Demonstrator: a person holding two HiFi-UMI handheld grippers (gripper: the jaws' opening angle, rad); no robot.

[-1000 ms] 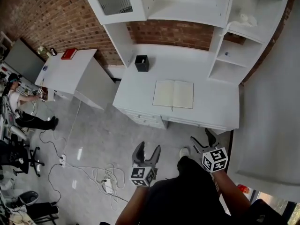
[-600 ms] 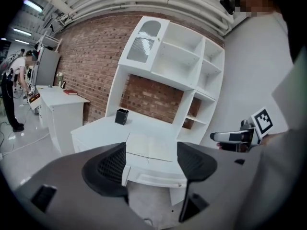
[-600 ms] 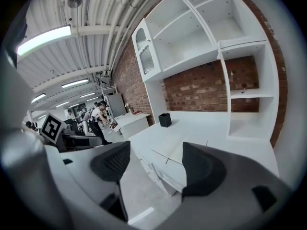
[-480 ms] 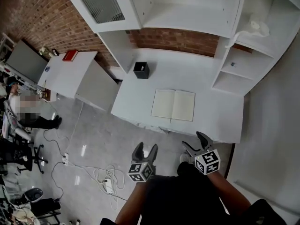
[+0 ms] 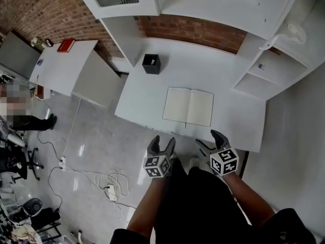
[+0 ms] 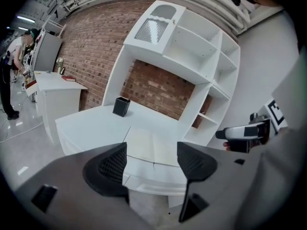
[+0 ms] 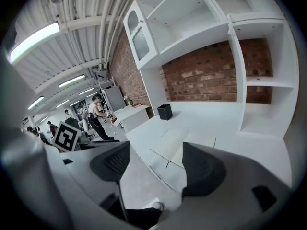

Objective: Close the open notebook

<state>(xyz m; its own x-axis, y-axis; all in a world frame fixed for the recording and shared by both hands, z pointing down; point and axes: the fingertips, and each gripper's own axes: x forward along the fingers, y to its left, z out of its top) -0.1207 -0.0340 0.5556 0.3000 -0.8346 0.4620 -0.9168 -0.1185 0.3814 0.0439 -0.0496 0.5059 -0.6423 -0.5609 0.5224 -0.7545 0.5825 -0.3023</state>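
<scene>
An open notebook [image 5: 188, 106] with blank cream pages lies flat near the front edge of the white desk [image 5: 152, 90]. It also shows in the left gripper view as the notebook [image 6: 151, 144] and in the right gripper view as the notebook [image 7: 184, 145]. My left gripper [image 5: 162, 145] hangs open in front of the desk, off its edge and short of the notebook's left page. My right gripper [image 5: 210, 140] is open too, just before the desk's front edge below the right page. Neither holds anything.
A black square pen holder [image 5: 151, 64] stands at the desk's back left. White shelving [image 5: 274, 65] rises at the back and right. A lower white table [image 5: 66, 67] with a red book [image 5: 66, 45] stands to the left. Cables [image 5: 109, 184] lie on the floor.
Both grippers have come forward toward the desk's front edge, the right one nearly reaching it. The notebook has not moved and stays open.
</scene>
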